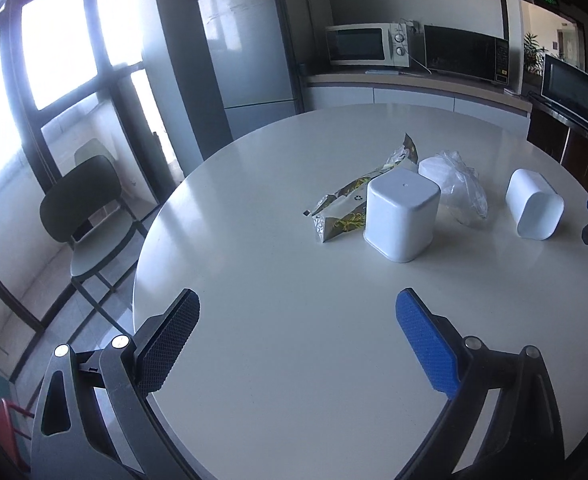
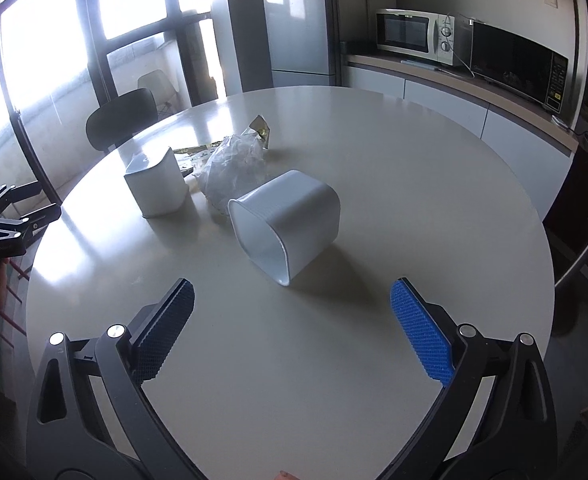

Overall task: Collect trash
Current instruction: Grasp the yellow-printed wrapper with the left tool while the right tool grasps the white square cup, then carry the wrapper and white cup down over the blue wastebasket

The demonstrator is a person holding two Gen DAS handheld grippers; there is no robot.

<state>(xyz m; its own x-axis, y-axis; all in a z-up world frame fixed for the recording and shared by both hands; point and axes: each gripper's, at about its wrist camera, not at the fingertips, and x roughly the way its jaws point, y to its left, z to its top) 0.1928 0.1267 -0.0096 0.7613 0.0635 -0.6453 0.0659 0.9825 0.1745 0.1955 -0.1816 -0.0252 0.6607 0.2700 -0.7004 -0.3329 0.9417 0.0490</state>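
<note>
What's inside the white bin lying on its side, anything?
The tipped bin has its mouth toward the right gripper. The inner walls that show are bare white; the deep end is shadowed and not fully visible. The clear plastic bag lies behind it, outside.
</note>
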